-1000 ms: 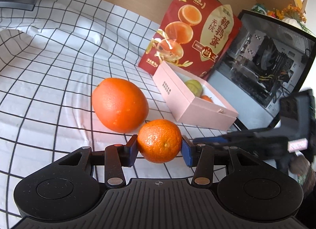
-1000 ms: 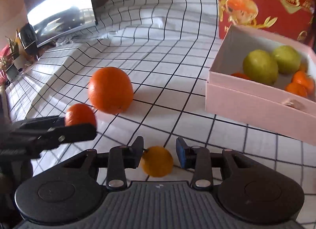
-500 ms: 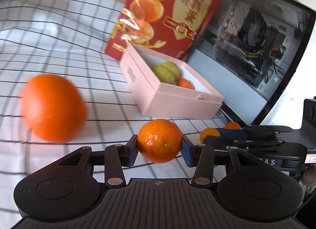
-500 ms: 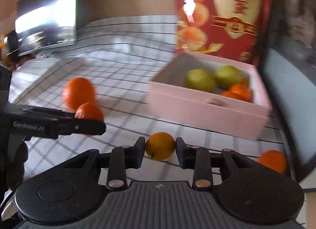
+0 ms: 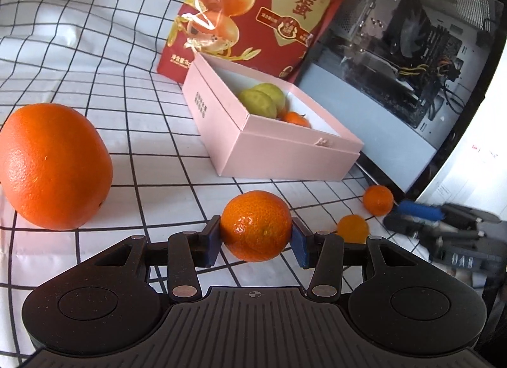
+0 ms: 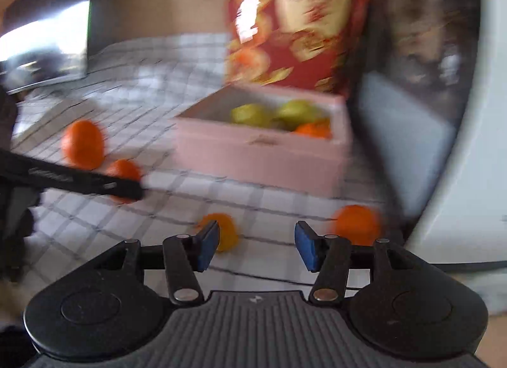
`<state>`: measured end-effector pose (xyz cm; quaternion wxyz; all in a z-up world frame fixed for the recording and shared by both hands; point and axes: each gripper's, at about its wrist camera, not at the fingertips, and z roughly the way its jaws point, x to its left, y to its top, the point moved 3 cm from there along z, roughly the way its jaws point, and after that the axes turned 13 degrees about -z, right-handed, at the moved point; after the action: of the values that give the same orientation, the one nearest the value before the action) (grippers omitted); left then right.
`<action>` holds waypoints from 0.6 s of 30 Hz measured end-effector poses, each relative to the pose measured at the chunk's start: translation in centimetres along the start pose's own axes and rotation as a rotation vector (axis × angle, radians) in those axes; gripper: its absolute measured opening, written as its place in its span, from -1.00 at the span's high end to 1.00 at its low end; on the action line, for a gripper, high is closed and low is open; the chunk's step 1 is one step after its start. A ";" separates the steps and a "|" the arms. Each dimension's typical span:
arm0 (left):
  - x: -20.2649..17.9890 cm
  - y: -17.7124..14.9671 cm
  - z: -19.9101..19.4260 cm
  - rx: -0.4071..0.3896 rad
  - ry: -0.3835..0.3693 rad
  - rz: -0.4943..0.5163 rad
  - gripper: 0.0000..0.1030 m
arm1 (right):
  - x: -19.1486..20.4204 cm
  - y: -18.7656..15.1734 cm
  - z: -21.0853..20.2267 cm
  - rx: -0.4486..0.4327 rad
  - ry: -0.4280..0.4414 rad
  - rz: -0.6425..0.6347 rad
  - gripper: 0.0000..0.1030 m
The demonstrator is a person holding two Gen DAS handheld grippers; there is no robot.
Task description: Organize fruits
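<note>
Left wrist view: the left tool [image 5: 256, 238] grips a mandarin [image 5: 255, 225] above the checked surface [image 5: 95, 60]. The pink box [image 5: 285, 152] already holds green fruit and a small orange one. A big orange [image 5: 54, 165] and two small ones lie outside.

Right wrist view, blurred: the right tool [image 6: 256, 246] is open and holds nothing; a yellowish fruit [image 6: 226, 235] lies beside its left finger. Several fruits remain to box.

A mandarin [image 5: 256, 225] sits between the left gripper's [image 5: 256, 239] pads above the checked cloth [image 5: 95, 60]. A large orange [image 5: 54, 165] lies to its left. Ahead stands an open box [image 5: 269, 152] holding fruit, a snack bag [image 5: 263, 9] behind it, a computer case [image 5: 405, 76] to its right. Two small citrus fruits [image 5: 352, 228] lie before the case.
</note>
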<state>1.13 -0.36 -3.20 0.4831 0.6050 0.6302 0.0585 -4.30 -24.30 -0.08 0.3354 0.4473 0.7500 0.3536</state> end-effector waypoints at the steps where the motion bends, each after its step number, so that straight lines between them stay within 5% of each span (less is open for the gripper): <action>1: -0.1 -0.1 0.0 -0.002 0.004 0.007 0.02 | -0.7 -0.2 -0.3 -0.002 -0.044 0.005 -0.03; 6: -0.2 -0.1 0.0 -0.005 0.005 0.009 0.02 | -2.1 -1.3 0.9 0.043 -0.212 -0.010 -0.03; 12: 0.1 0.0 0.0 -0.004 -0.008 -0.009 0.02 | -2.0 -1.7 3.2 0.063 -0.288 -0.056 -0.02; 18: 0.1 0.0 0.0 -0.005 -0.010 -0.013 0.02 | -3.1 -1.6 4.5 0.142 -0.272 -0.004 0.04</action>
<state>1.10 -0.25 -3.25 0.4882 0.6001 0.6314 0.0538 -0.14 -26.67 -3.18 0.4019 0.5122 0.7217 0.2350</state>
